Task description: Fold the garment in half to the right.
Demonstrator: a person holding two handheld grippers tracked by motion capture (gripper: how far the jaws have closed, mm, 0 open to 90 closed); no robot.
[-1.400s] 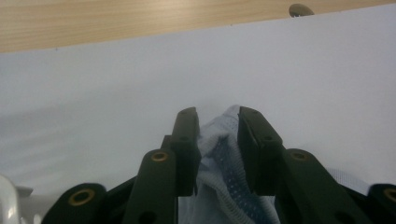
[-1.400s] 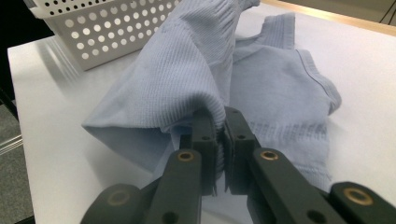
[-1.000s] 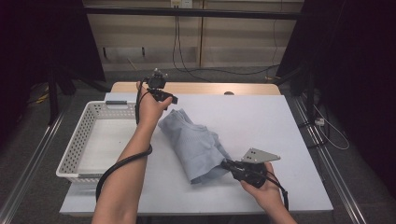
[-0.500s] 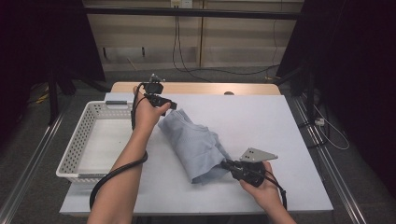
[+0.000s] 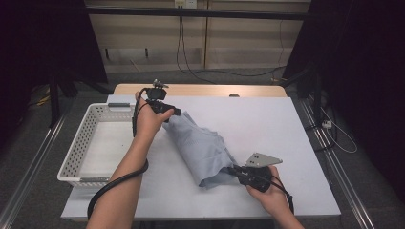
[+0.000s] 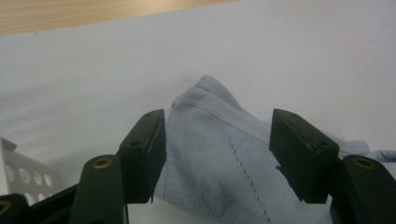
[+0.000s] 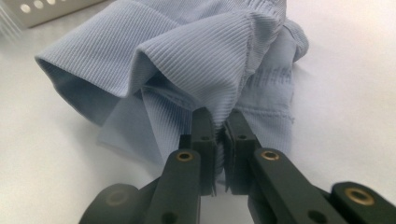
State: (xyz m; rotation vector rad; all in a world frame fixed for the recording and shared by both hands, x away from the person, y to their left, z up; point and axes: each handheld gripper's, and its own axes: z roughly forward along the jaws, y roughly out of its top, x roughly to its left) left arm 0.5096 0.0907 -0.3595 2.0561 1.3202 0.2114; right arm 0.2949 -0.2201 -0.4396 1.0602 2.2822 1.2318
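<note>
— What's new at the far end?

— The left gripper [image 5: 173, 111] has just been opening; its jaws now stand apart, the light-blue garment [image 5: 200, 148] lying loose between them on the bench [image 5: 267, 124].

— And the near end?

— The right gripper [image 7: 220, 122] is clamped on a fold. Likely the far corner is released, with the white basket [image 5: 79, 152] beside it.

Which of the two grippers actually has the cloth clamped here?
The right gripper: its jaws are shut on a fold of the blue cloth. The left gripper has just been opening; its jaws stand apart around the cloth's far end.
</note>
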